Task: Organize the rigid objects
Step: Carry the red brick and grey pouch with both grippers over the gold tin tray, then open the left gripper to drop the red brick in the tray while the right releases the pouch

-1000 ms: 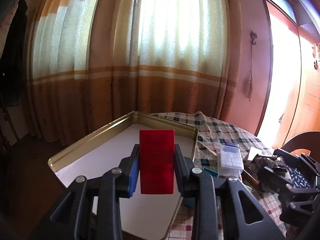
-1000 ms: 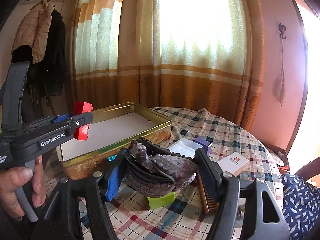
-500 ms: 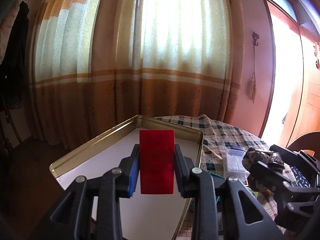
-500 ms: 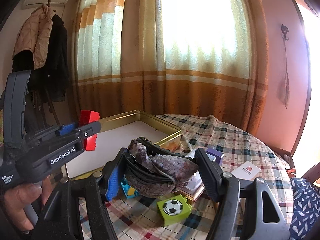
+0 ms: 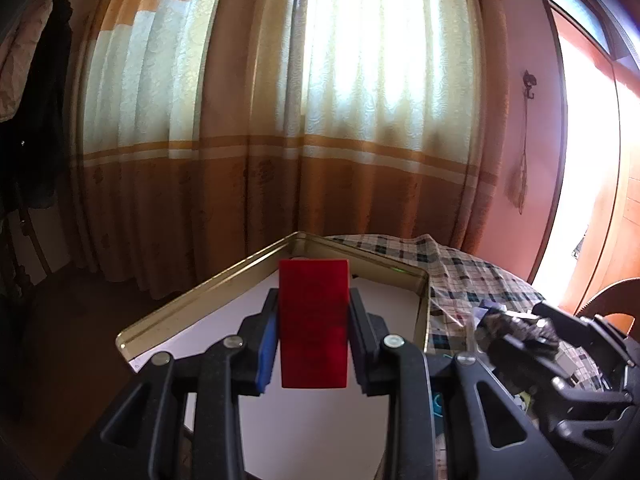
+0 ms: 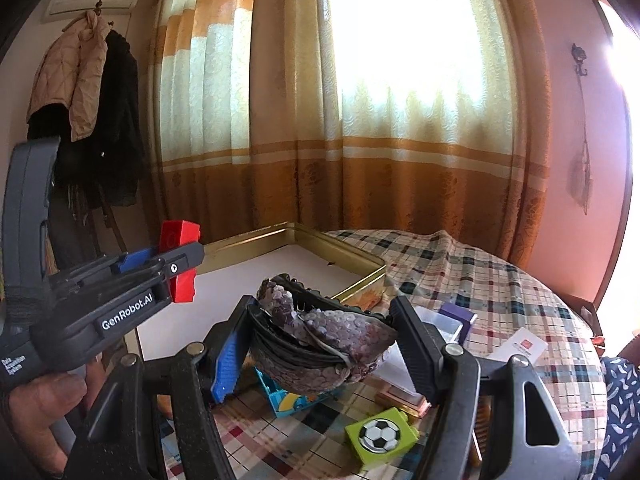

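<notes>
Left claw [image 5: 313, 338] clamps red block [image 5: 313, 322] above gold tin [image 5: 192, 300]; right claw [image 6: 320, 344] grips sequined pouch [image 6: 324, 350].

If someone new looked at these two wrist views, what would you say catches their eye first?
Probably the bright red block, clamped upright in the left gripper above the open gold tin. Next, the sequined purple pouch gripped in the right gripper over the checked tablecloth, with a green football cube lying just below it. Behind everything, sunlit orange-and-cream curtains fill the background.
</notes>
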Tool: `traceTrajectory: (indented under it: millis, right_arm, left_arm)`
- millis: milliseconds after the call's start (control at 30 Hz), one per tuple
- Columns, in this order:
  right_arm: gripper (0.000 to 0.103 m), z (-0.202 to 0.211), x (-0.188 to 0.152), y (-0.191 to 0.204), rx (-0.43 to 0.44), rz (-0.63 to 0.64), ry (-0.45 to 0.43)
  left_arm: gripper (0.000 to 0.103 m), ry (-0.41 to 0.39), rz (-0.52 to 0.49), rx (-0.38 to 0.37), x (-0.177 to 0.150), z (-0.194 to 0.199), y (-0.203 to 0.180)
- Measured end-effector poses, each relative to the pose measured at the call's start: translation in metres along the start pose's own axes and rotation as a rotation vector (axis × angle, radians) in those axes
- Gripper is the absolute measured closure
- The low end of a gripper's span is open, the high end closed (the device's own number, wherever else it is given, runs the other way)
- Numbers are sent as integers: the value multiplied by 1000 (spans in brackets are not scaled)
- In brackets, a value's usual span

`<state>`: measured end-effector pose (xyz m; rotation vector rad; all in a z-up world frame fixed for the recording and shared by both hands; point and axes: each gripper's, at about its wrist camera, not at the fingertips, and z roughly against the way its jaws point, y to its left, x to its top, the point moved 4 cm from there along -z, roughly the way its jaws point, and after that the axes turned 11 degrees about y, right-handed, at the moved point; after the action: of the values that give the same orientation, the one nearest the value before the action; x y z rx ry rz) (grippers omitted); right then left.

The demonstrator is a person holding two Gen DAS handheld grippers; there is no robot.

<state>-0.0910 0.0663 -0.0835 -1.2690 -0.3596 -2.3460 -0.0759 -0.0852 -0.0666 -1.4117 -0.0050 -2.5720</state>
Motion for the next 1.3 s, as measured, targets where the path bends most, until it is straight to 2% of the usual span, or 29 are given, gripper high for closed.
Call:
traceTrajectory:
  millis: [300, 533, 600, 800, 933, 1167, 1300]
  right_arm:
    - [33, -22, 7, 4, 18, 15, 63]
    - [33, -33, 26, 4, 36, 31, 94]
    - [33, -37, 33, 5, 37, 39, 104]
    - [33, -66, 52, 8, 61, 46, 169]
    - [33, -88, 64, 9, 52, 73, 214]
    - [33, -122, 71, 7, 72, 79, 310]
    - [33, -137, 72, 9, 69, 109, 359]
  left_arm:
    - [73, 61, 8, 14, 5, -14, 9]
    - [73, 171, 15, -13, 15, -33, 16]
    - [73, 197, 4, 5, 18, -36, 18]
    - [73, 272, -27, 3, 31, -45, 23]
    - [73, 359, -26, -23, 40, -61, 25]
    - [73, 437, -75, 25, 50, -87, 24]
    - [73, 487, -100, 26, 54, -100, 22]
